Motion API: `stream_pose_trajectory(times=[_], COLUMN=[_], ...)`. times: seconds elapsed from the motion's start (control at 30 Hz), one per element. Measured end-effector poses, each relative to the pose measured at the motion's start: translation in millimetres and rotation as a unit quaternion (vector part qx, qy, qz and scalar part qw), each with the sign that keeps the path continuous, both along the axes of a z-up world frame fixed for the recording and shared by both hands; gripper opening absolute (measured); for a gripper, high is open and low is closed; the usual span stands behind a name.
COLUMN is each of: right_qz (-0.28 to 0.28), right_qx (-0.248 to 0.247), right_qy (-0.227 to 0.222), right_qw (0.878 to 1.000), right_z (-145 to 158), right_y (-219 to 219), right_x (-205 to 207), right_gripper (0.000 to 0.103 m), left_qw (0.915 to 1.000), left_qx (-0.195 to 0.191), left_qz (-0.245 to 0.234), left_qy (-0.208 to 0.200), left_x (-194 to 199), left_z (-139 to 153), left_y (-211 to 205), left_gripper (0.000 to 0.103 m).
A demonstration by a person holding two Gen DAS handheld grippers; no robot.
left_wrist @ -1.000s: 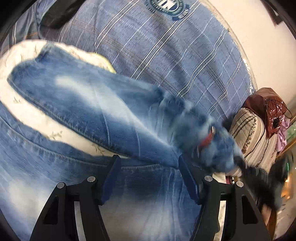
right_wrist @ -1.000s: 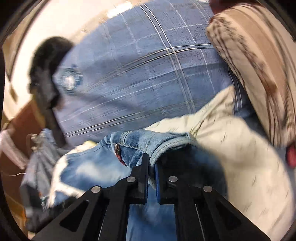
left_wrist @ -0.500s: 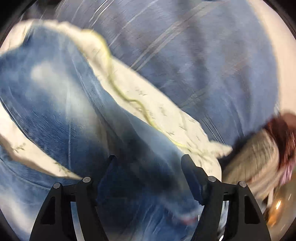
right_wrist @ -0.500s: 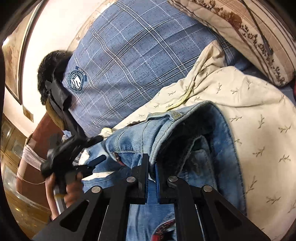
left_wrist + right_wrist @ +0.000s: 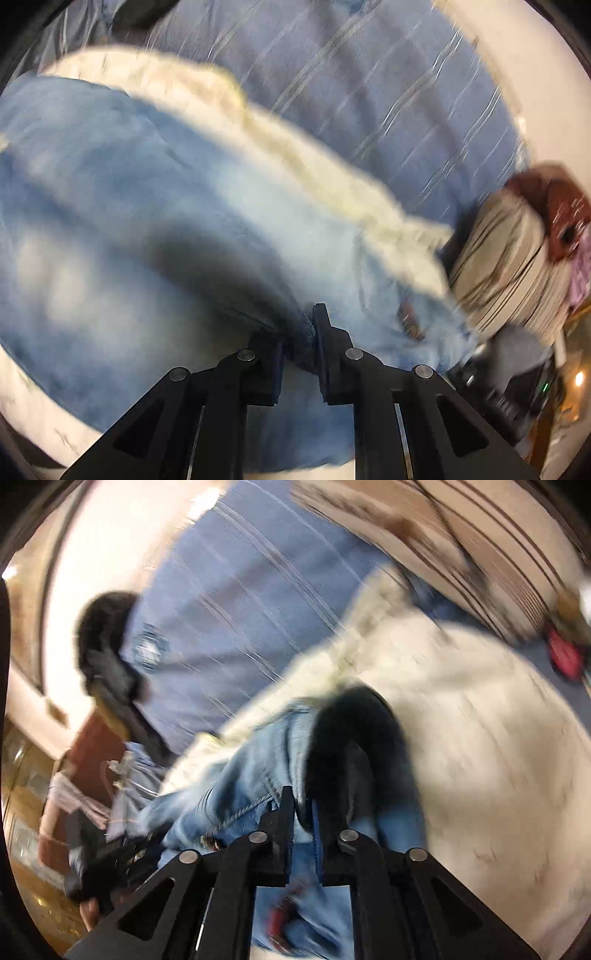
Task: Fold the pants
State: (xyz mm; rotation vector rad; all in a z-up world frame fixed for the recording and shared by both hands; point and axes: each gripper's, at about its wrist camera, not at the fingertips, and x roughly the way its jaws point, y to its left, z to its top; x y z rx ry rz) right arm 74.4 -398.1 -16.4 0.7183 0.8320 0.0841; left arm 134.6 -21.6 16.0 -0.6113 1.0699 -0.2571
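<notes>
Blue jeans [image 5: 155, 206] lie spread over a cream leaf-print sheet [image 5: 317, 173] on the bed. My left gripper [image 5: 299, 332] is closing, and a fold of the denim is pinched between its pads. In the right wrist view the jeans' waistband [image 5: 258, 768] bunches in front of my right gripper [image 5: 301, 819]. Its jaws are opening slightly, with denim still filling the narrow gap. The inside of the jeans shows as a dark hollow [image 5: 354, 738]. The left gripper [image 5: 110, 853], held by a hand, shows blurred at the lower left of the right wrist view.
A blue plaid cover [image 5: 369, 81] lies under the cream sheet [image 5: 480, 738]. A striped pillow [image 5: 509, 254] and a reddish-brown bag [image 5: 561, 210] sit at the right end of the bed. A wooden cabinet [image 5: 26, 775] stands past the bed edge. Both views are motion-blurred.
My left jaws went from wide apart to nearly together on a denim fold. The right gripper carried the waistband downward over the sheet and its gap widened a little.
</notes>
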Motion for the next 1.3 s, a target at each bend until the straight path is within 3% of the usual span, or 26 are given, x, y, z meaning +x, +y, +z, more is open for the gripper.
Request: stream_pose_trajectory(times=[0.1,0.17,0.2,0.27,0.4,0.47,0.5,0.53,0.57,0.67,0.8,0.87,1.0,1.03,1.13,1.2,1.3], right_qz=[-0.01,-0.014,-0.015,-0.015,-0.022,-0.034,-0.038,-0.042,-0.04,-0.04,-0.006,0.008,-0.019,-0.025,-0.022,-0.027,-0.013], right_qx=[0.08,0.112,0.125,0.139,0.123,0.068,0.027,0.005,0.009,-0.013,-0.027,-0.036,-0.06,-0.057,-0.083,-0.117,-0.183], right_qy=[0.02,0.001,-0.01,-0.029,-0.067,-0.031,0.0,0.019,0.021,-0.013,-0.076,-0.057,0.067,0.076,-0.007,-0.005,0.11], right_qw=[0.997,0.994,0.992,0.99,0.99,0.997,0.999,0.999,0.999,0.999,0.997,0.998,0.996,0.995,0.996,0.993,0.977], right_z=[-17.0,-16.1,-14.6,-8.9,9.0,9.5,7.4,4.2,3.5,21.0,53.0,53.1,7.5,1.0,32.7,34.6,-6.5], right_y=[-15.4,-21.8,-23.6,-25.7,-23.0,-15.7,-12.3,-10.4,-10.8,-12.5,-11.1,-10.6,-12.2,-13.1,-3.6,9.5,25.9], right_x=[0.4,-2.6,-4.4,-7.5,-11.5,-0.3,7.4,11.3,11.6,3.6,-9.3,-15.3,-17.5,-19.2,-42.1,-48.6,-22.8], right_gripper=[0.032,0.072,0.074,0.074,0.074,0.068,0.055,0.019,0.011,0.009,0.009,0.009,0.01,0.01,0.01,0.01,0.017], left_qw=[0.9992,0.9984,0.9983,0.9987,0.9984,0.9983,0.9984,0.9983,0.998,0.9989,0.9972,0.9972,0.9982,0.9982,0.9988,0.9987,0.9971], left_qx=[-0.018,-0.037,-0.04,-0.035,-0.029,-0.024,-0.019,-0.016,-0.018,-0.027,-0.037,-0.025,0.007,0.003,-0.011,0.012,0.033], left_qz=[0.01,0.017,0.016,0.016,0.02,0.023,0.027,0.03,0.03,0.023,0.01,-0.01,-0.059,-0.058,-0.044,-0.044,-0.068], left_qy=[0.033,0.038,0.038,0.035,0.043,0.048,0.046,0.048,0.052,0.03,-0.063,-0.07,-0.001,0.01,-0.02,-0.023,0.009], left_x=[-2.1,0.3,0.8,0.8,-2.3,-0.1,1.8,5.8,9.8,2.0,-33.9,-46.9,-51.3,-52.5,-57.9,-54.7,-48.6], left_z=[-22.8,-22.3,-22.1,-20.4,-29.3,-30.6,-29.9,-31.0,-31.2,-15.3,36.8,40.0,-18.9,-30.3,-22.4,-20.4,-44.3], left_y=[-0.8,3.6,5.4,8.1,13.9,13.6,15.6,15.1,13.9,12.2,13.8,11.3,-2.7,-3.0,-2.8,-5.7,-12.6], left_gripper=[0.014,0.016,0.018,0.026,0.028,0.029,0.029,0.029,0.024,0.01,0.009,0.01,0.01,0.01,0.011,0.012,0.017])
